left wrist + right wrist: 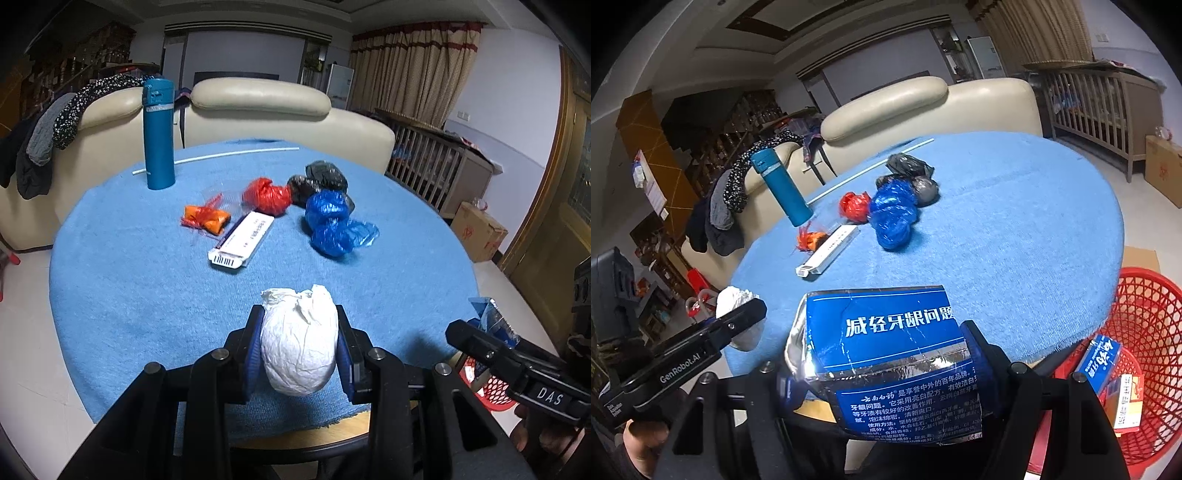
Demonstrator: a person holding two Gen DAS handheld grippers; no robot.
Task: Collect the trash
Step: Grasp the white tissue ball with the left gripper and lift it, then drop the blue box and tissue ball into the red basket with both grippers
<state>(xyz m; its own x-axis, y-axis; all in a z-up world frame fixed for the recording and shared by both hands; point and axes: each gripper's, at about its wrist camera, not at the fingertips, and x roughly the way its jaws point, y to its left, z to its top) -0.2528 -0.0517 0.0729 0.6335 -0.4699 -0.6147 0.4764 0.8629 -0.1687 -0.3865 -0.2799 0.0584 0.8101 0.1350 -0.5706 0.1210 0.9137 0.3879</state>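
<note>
Both views show us an indoor room under soft, even light, bright on the blue tablecloth (147, 295) and dim toward the shelving at far left. We see strong fisheye curvature: the round table bows, and black vignette fills the corners. Soft shadows lie beneath the white paper ball (299, 343) and beside the blue bag (332, 225). Glare flashes on the silver edge of the blue toothpaste box (886, 354) and on the cream sofa (258, 96). The red basket (1145, 332) glows oversaturated; fine detail looks slightly soft.
</note>
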